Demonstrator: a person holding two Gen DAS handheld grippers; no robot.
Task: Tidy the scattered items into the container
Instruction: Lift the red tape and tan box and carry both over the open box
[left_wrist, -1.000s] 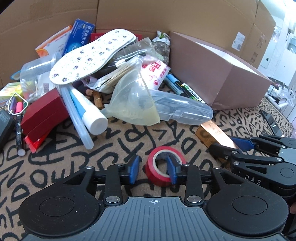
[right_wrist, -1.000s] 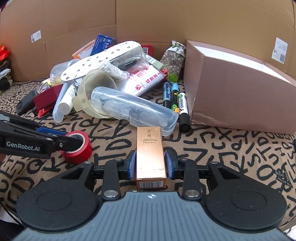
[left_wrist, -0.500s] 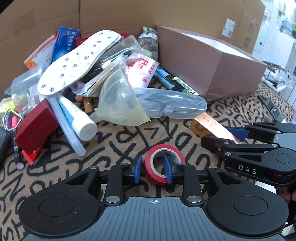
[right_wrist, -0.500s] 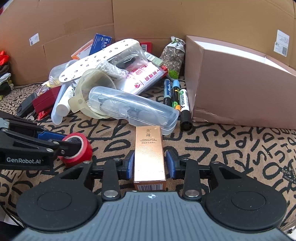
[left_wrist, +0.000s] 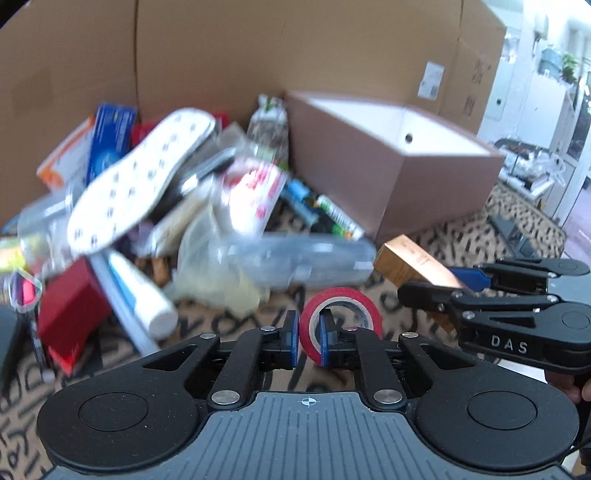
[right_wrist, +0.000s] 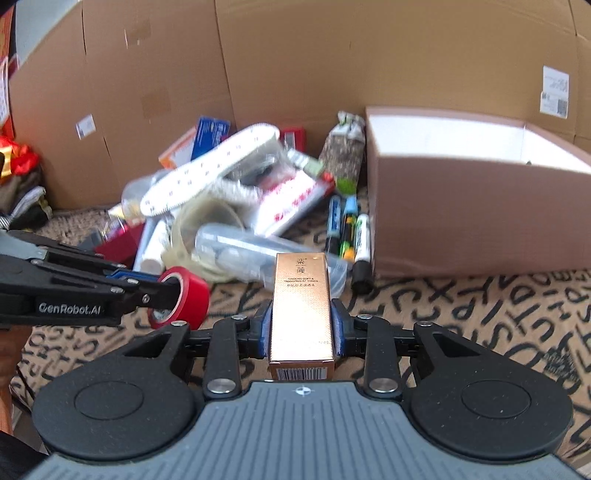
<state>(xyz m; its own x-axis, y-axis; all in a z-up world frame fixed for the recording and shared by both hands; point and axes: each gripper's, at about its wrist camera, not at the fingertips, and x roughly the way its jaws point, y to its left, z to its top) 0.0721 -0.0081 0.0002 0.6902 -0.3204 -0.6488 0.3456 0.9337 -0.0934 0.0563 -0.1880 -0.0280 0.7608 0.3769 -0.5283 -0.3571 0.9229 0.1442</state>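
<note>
Left claw: my left gripper (left_wrist: 308, 341) has its two blue pads pinched on the wall of the red tape roll (left_wrist: 341, 317), one pad outside the ring and one in its hole; the roll looks clear of the patterned cloth (right_wrist: 461, 306).
Right claw: my right gripper (right_wrist: 301, 328) is clamped on the long sides of the copper carton (right_wrist: 301, 314), barcode end toward me; it too looks lifted.
Container: the brown box (left_wrist: 391, 173) stands open at the far right, and what I can see of its white inside shows nothing; the floor is hidden behind the near wall.
Pile: most of the clutter lies outside the box on the left, including the white insole (left_wrist: 136, 177), the clear plastic case (right_wrist: 266, 254), the markers (right_wrist: 349, 232) just beside the box, and the red box (left_wrist: 70, 306).
Progress: two things in hand and, I judge, headed for the box; nearly the whole heap is left to tidy.
</note>
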